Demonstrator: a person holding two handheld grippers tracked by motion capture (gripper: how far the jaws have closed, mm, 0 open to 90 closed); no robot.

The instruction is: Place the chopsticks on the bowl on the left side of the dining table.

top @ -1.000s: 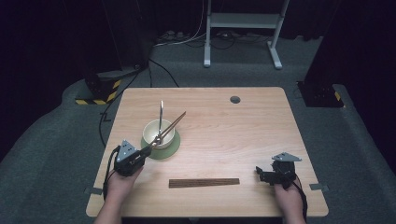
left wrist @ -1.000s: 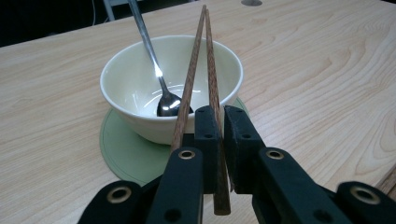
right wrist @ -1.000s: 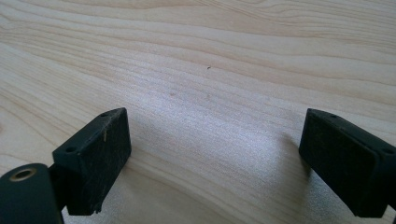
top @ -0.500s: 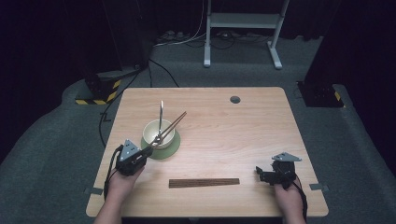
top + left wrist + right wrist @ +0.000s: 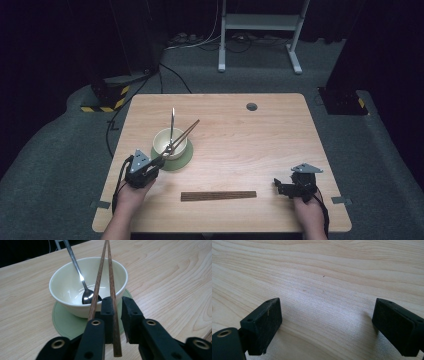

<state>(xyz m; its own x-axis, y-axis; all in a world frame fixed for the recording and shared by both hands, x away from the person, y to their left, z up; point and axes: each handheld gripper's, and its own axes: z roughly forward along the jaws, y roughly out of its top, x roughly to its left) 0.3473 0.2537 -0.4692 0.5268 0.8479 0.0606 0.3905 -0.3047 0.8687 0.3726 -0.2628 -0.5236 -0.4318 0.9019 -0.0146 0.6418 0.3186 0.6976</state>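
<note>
- Two chopsticks (image 5: 111, 297) lean from the bowl (image 5: 169, 143) into your left claw (image 5: 117, 315), whose jaws have just been opening, seemingly off them.
- Your right claw (image 5: 325, 325) is spread over pale wooden tabletop (image 5: 260, 140); dark room, grey carpet (image 5: 55, 165).

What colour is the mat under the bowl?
Pale green mat, clearest in the left gripper view.

You have nothing to read here: no words, labels, brand marks or numbers stand on anything in the three views. The one sign-like mark is the yellow-and-black hazard striping (image 5: 102, 107) on the dark base on the floor, at about ten o'clock from the table (image 5: 280, 145), and it carries no lettering.
</note>
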